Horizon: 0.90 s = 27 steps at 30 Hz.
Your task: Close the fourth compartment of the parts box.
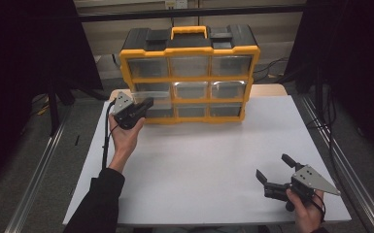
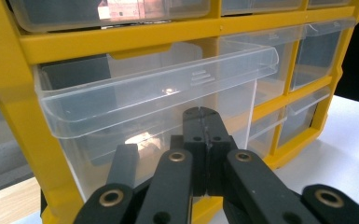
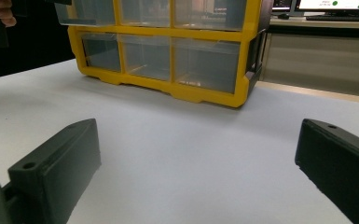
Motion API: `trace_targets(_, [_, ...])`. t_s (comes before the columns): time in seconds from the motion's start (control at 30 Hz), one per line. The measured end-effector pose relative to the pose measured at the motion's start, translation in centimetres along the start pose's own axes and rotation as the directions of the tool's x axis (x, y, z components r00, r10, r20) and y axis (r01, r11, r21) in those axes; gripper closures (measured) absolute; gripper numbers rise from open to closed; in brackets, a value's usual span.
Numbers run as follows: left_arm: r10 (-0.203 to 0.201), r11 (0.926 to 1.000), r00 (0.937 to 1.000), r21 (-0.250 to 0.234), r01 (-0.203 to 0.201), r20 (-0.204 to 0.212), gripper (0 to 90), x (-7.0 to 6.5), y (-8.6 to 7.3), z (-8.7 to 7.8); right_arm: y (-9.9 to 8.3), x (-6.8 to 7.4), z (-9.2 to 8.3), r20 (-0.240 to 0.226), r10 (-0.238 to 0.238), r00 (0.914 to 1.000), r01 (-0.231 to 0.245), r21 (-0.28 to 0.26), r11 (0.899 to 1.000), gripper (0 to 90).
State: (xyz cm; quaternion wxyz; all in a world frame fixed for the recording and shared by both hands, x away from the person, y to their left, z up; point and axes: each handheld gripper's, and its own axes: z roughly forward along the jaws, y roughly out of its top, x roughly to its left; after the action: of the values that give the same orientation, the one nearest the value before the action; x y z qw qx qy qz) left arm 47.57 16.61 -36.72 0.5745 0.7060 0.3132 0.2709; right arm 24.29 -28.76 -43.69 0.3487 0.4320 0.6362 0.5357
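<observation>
A yellow and black organizer with clear drawers stands upright at the back of the white table. Its middle-left drawer sticks out a little from the frame. My left gripper is at that drawer's front. In the left gripper view the jaws are pressed together with nothing between them, and the left gripper has its tips just under the drawer's handle lip. Near the table's front right corner my right gripper stands open, pointing toward the organizer. The right gripper has bare table between its jaws.
Black curtains and stands flank the table on both sides, with metal rails on the floor beside it. A wooden edge shows behind the organizer. In the right gripper view a monitor sits on a desk beyond the table.
</observation>
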Motion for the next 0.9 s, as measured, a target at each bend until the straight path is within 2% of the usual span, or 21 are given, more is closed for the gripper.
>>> trace_targets(0.2, [-0.003, 1.0000, 1.0000, -0.002, 0.003, -0.004, 90.0, 0.1, 0.1, 0.3, 0.0, 0.0, 0.0, -0.001, -0.001, 1.0000, 0.001, 0.000, 1.000, 0.0])
trace_targets(0.23, [0.006, 1.0000, 1.0000, 0.006, -0.006, -0.004, 90.0, 0.2, 0.1, 0.3, 0.0, 0.0, 0.0, -0.002, 0.000, 1.0000, 0.000, 0.001, 1.000, 0.0])
trace_targets(0.33, [-0.011, 0.9999, 0.9999, -0.002, 0.011, -0.008, 90.0, 0.2, 0.1, 0.5, 0.0, 0.0, 0.0, -0.002, -0.001, 1.0000, 0.001, 0.000, 1.000, 0.0])
trace_targets(0.37, [0.004, 1.0000, 1.0000, 0.009, -0.004, -0.008, 90.0, 0.3, 0.1, 0.4, 0.0, 0.0, 0.0, -0.002, 0.000, 1.0000, 0.000, 0.000, 1.000, 0.0])
trace_targets(0.47, [0.001, 1.0000, 1.0000, 0.005, -0.001, -0.009, 90.0, 0.3, 0.1, 0.6, 0.0, 0.0, 0.0, -0.003, 0.000, 1.0000, 0.000, 0.001, 1.000, 0.0])
trace_targets(0.53, [-0.015, 0.9999, 0.9998, -0.005, 0.015, -0.012, 90.0, 0.2, 0.1, 0.7, 0.0, 0.0, 0.0, -0.003, 0.000, 1.0000, 0.000, 0.000, 1.000, 0.0])
trace_targets(0.57, [0.002, 1.0000, 0.9999, 0.008, -0.002, -0.011, 90.0, 0.4, 0.2, 0.7, 0.0, 0.0, 0.0, -0.004, -0.003, 1.0000, 0.003, 0.001, 1.000, 0.0])
trace_targets(0.77, [-0.015, 0.9999, 0.9998, -0.006, 0.014, -0.017, 90.0, 0.4, 0.1, 0.9, 0.0, 0.0, 0.0, -0.002, -0.002, 1.0000, 0.002, 0.002, 1.000, 0.0])
trace_targets(0.9, [-0.008, 1.0000, 0.9998, 0.000, 0.008, -0.019, 90.0, 0.5, 0.2, 1.1, 0.0, 0.0, 0.0, -0.002, 0.000, 1.0000, 0.000, -0.001, 1.000, 0.0])
